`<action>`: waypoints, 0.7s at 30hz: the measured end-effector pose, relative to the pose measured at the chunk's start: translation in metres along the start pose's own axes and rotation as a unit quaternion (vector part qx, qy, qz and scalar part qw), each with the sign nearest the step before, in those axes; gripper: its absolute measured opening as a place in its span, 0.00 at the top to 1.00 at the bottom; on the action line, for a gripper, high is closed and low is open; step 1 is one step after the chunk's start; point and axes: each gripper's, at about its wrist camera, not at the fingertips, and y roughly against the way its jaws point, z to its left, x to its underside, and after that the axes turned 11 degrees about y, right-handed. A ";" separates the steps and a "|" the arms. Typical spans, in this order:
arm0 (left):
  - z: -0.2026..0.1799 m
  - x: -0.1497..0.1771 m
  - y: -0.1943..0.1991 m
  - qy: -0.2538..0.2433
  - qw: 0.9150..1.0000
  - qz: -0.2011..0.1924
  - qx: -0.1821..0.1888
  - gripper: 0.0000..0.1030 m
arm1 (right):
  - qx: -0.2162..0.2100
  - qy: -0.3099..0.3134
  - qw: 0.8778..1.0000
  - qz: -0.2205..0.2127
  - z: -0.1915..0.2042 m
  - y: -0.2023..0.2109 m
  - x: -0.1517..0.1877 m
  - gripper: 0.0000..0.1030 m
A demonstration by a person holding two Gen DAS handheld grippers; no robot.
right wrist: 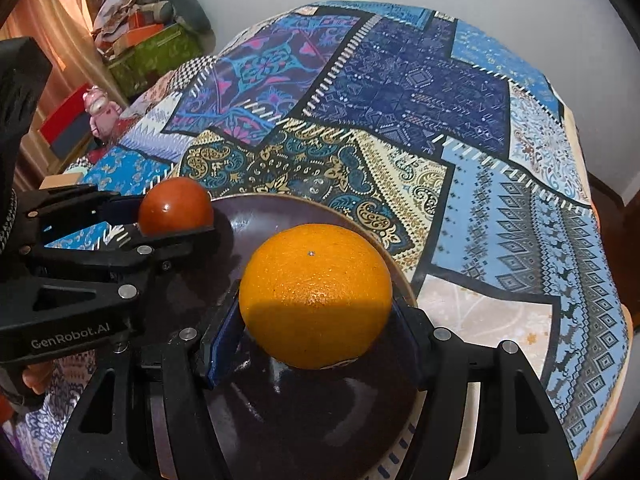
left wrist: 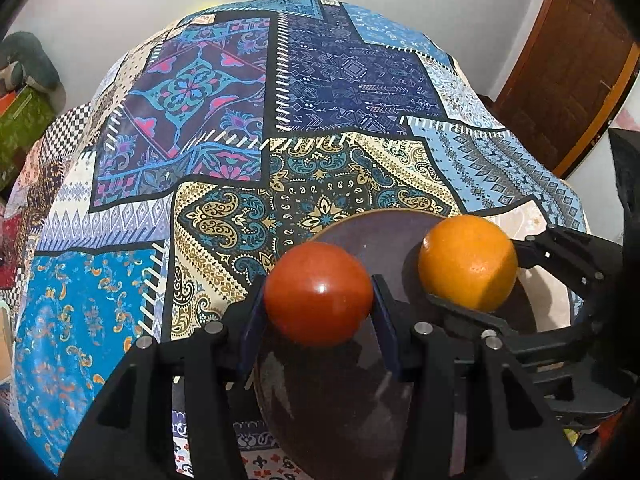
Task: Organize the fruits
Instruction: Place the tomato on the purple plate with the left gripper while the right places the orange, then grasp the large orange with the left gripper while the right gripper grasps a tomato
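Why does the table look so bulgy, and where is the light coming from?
Both views: fisheye lenses bend the patterned tablecloth into a dome with dark corners. Left wrist view: a small glare spot shines on the red fruit. Right wrist view: the orange is bright on top and shadowed at lower left, so light comes from above.

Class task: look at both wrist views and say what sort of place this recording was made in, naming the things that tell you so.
Probably a room in a home, not a lab: a patchwork-print tablecloth covers the table, a pink soft toy sits by stacked boxes against the wall, and there is a wooden door.
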 end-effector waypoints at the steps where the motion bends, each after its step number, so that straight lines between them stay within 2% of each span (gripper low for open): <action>1: -0.001 0.000 0.002 -0.001 1.000 0.000 0.007 0.51 | -0.001 0.000 1.000 0.003 0.000 -0.002 0.000 0.39; 9: -0.009 0.001 0.021 -0.013 1.000 -0.019 0.007 0.51 | 0.000 0.004 1.000 0.014 0.002 -0.001 0.004 0.39; 14: -0.011 0.008 0.051 -0.014 0.999 -0.044 0.006 0.50 | 0.013 -0.002 1.000 -0.026 0.004 0.031 0.007 0.31; 21: -0.014 0.033 0.106 -0.024 0.996 -0.080 0.010 0.43 | 0.041 -0.006 0.996 -0.078 0.019 0.089 0.025 0.31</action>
